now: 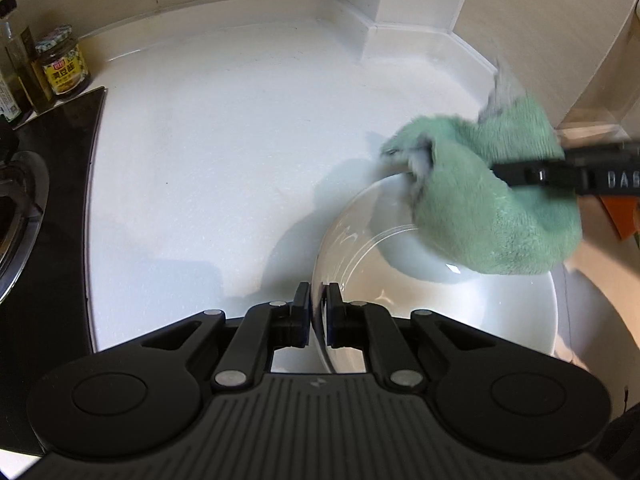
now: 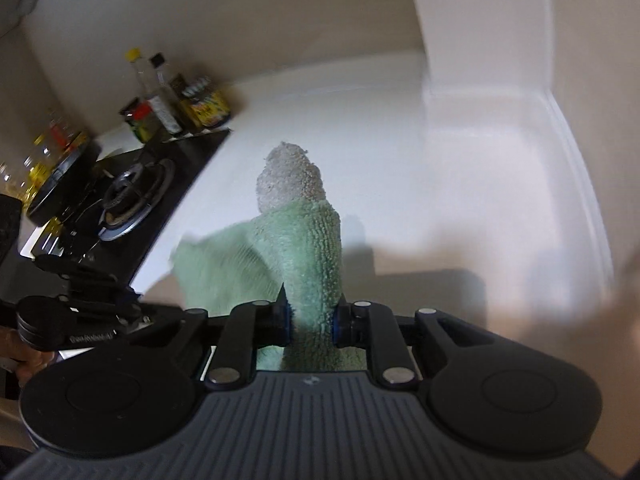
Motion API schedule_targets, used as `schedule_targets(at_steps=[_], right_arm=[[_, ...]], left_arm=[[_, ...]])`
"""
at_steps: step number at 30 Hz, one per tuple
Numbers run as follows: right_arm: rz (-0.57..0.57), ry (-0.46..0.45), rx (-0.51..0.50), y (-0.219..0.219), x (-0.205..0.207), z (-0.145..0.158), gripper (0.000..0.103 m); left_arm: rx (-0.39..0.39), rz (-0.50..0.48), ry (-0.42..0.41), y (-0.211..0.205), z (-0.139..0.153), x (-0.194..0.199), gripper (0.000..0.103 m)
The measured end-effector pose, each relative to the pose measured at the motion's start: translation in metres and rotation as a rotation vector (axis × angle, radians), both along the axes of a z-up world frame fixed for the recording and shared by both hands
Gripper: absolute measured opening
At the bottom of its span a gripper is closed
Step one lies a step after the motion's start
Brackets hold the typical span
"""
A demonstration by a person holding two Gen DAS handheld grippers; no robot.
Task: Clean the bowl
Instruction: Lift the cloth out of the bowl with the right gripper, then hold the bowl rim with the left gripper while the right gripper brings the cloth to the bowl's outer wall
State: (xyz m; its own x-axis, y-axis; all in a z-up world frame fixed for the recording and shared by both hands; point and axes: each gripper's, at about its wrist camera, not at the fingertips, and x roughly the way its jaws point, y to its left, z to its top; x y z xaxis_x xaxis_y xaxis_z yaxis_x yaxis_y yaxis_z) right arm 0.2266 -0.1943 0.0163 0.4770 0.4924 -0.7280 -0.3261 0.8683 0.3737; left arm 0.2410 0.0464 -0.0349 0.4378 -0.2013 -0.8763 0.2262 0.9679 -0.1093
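Note:
A white bowl (image 1: 460,304) sits on the white counter (image 1: 224,168) at the lower right of the left wrist view. My left gripper (image 1: 319,300) is shut on the bowl's near rim. My right gripper (image 2: 312,322) is shut on a green cloth (image 2: 308,248) with a grey underside. In the left wrist view the cloth (image 1: 500,208) hangs into the bowl's far side and over its rim, held by the right gripper's black fingers (image 1: 532,174) coming in from the right. The bowl does not show in the right wrist view.
A black gas hob (image 1: 44,216) with a burner lies at the counter's left; it also shows in the right wrist view (image 2: 132,196). Jars and bottles (image 1: 60,64) stand behind it by the wall. A white pillar (image 1: 404,12) and wall corner bound the back right.

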Motion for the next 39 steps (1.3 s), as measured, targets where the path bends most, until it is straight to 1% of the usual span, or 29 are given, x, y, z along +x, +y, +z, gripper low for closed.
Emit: schedule_targets(at_steps=[3, 4, 5, 7, 13, 16, 18, 19, 20, 22, 23, 25, 27, 28, 29, 31, 32, 34, 36, 39], right_arm=[[-0.044, 0.011, 0.016, -0.007, -0.004, -0.005, 0.02], [-0.058, 0.015, 0.021, -0.01, -0.005, -0.007, 0.026], [-0.071, 0.017, 0.017, -0.013, -0.006, -0.007, 0.029], [-0.087, 0.016, 0.005, -0.016, -0.01, -0.01, 0.03], [-0.085, -0.007, -0.045, -0.009, -0.024, -0.022, 0.033], [-0.103, 0.038, 0.042, -0.013, -0.022, -0.032, 0.033], [-0.09, 0.013, 0.016, -0.014, -0.024, -0.034, 0.033], [-0.089, -0.024, -0.027, -0.012, -0.026, -0.032, 0.033], [-0.096, -0.047, -0.036, -0.012, -0.027, -0.03, 0.033], [-0.114, -0.068, -0.019, -0.013, -0.027, -0.028, 0.033], [-0.133, -0.068, 0.007, -0.015, -0.026, -0.028, 0.033], [-0.174, -0.066, 0.007, -0.016, -0.027, -0.03, 0.033], [-0.23, -0.023, 0.008, -0.018, -0.028, -0.033, 0.033], [-0.27, 0.001, 0.025, -0.022, -0.03, -0.035, 0.033], [-0.307, 0.006, 0.036, -0.028, -0.034, -0.034, 0.033], [-0.355, -0.014, 0.016, -0.035, -0.041, -0.029, 0.033], [-0.391, -0.044, 0.007, -0.04, -0.047, -0.023, 0.033], [-0.413, -0.09, 0.013, -0.046, -0.057, -0.014, 0.034], [-0.353, -0.151, -0.01, -0.047, -0.069, -0.004, 0.034], [-0.156, -0.21, -0.097, -0.035, -0.085, 0.005, 0.034]], left_arm=[[0.006, -0.001, 0.006, -0.001, 0.0, -0.001, 0.006], [0.007, 0.0, 0.008, -0.003, -0.002, 0.003, 0.006], [0.008, 0.002, 0.009, -0.004, -0.004, 0.005, 0.006], [0.013, 0.006, 0.012, -0.007, -0.005, 0.006, 0.006], [0.046, 0.005, 0.016, -0.017, -0.006, 0.006, 0.007], [0.053, 0.008, 0.024, -0.021, -0.007, 0.009, 0.007], [0.051, 0.015, 0.028, -0.022, -0.008, 0.01, 0.007], [0.05, 0.018, 0.029, -0.022, -0.008, 0.01, 0.007], [0.05, 0.023, 0.03, -0.022, -0.008, 0.009, 0.007], [0.052, 0.028, 0.03, -0.022, -0.008, 0.007, 0.007], [0.056, 0.028, 0.028, -0.022, -0.007, 0.005, 0.007], [0.065, 0.021, 0.026, -0.023, -0.007, 0.003, 0.007], [0.069, 0.01, 0.025, -0.021, -0.005, 0.001, 0.008], [0.069, 0.004, 0.024, -0.021, -0.005, 0.001, 0.008], [0.068, -0.001, 0.024, -0.02, -0.004, -0.001, 0.008], [0.066, -0.01, 0.018, -0.017, -0.003, -0.004, 0.007], [0.065, -0.014, 0.015, -0.017, -0.002, -0.005, 0.007], [0.064, -0.021, 0.007, -0.016, -0.002, -0.007, 0.007], [0.063, -0.025, -0.001, -0.016, -0.002, -0.009, 0.007], [0.056, -0.023, -0.008, -0.016, -0.002, -0.01, 0.007]])
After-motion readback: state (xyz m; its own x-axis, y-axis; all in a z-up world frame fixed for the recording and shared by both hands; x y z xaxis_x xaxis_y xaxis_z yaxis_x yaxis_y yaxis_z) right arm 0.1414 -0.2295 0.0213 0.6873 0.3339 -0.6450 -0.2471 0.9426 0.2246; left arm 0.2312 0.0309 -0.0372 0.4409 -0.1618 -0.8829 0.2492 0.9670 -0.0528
